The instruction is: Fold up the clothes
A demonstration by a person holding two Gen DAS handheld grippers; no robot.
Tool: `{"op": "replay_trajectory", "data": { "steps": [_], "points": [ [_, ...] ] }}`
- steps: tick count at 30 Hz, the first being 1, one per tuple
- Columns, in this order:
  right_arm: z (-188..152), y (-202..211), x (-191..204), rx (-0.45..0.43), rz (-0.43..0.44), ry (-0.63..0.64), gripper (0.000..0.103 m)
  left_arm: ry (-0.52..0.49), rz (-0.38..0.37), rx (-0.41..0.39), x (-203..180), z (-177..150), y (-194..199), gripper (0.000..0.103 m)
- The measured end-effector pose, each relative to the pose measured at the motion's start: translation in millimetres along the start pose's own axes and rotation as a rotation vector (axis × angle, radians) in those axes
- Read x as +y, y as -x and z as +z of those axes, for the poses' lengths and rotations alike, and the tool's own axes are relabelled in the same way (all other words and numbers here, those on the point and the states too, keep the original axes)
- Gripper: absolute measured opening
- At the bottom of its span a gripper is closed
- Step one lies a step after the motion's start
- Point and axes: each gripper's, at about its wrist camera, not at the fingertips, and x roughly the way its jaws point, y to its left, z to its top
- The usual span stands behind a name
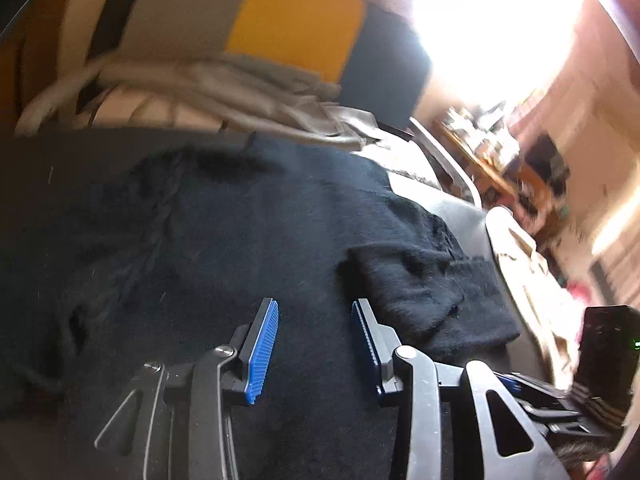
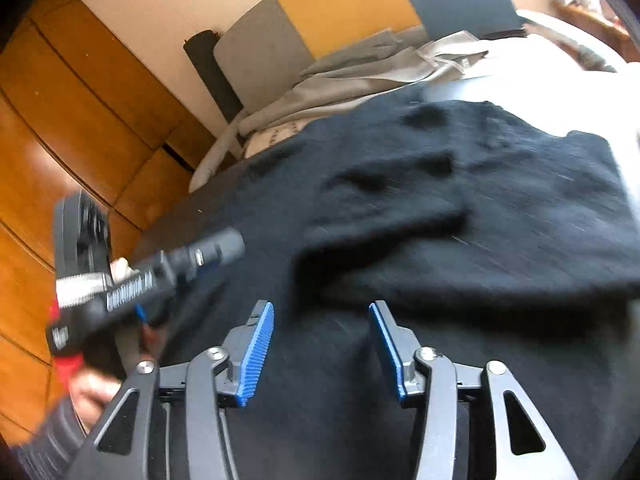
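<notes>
A black knit sweater lies spread flat on the bed and fills most of both views. One sleeve is folded in across the body, and it also shows in the right wrist view as a sleeve lying over the sweater. My left gripper hovers just above the fabric beside that sleeve's cuff, open, with nothing between its blue pads. My right gripper is open too, low over the sweater's near part, and holds nothing. Both views are motion-blurred.
A crumpled grey garment lies at the head of the bed against yellow and grey cushions. Wooden cupboard doors stand to the left. White bedding lies beyond the sweater. A person's hand holds the other tool at the left.
</notes>
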Motion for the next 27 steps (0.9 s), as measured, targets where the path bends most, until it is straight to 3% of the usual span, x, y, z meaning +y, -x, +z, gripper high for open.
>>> {"op": "replay_trajectory", "data": {
  "steps": [3,7,11,16,18,20,23,27],
  "points": [
    [-20.1,18.4,-15.6,-0.008,-0.056,-0.015,0.059,-0.253,0.0,0.006,-48.6,-0.8,-5.6,0.039],
    [-34.8,28.3,-29.1,-0.043,-0.025,-0.049,0.059,-0.559,0.066,0.057,-103.2,-11.5,-33.0,0.039],
    [-46.1,32.3,-31.2,-0.099,-0.003,-0.025,0.062,-0.668,0.123,0.107,-125.6,-10.7,-63.3,0.039],
    [-48.6,33.1,-39.4,-0.123,0.053,-0.037,0.067,-0.739,0.132,0.149,-134.6,-12.4,-80.8,0.039],
    [-48.7,33.4,-41.9,-0.127,0.066,-0.043,0.067,-0.722,0.138,0.152,-132.1,-10.1,-82.9,0.037],
    [-45.5,30.2,-40.3,-0.129,0.065,-0.042,0.067,-0.618,0.124,0.131,-123.2,2.2,-79.7,0.007],
    [-44.6,28.8,-40.7,-0.13,0.064,-0.037,0.068,-0.431,0.079,0.075,-105.4,27.0,-67.1,0.005],
    [-44.4,29.3,-41.2,-0.127,0.06,-0.03,0.068,-0.125,0.015,-0.12,-57.8,76.1,-13.6,0.005]
  ]
}}
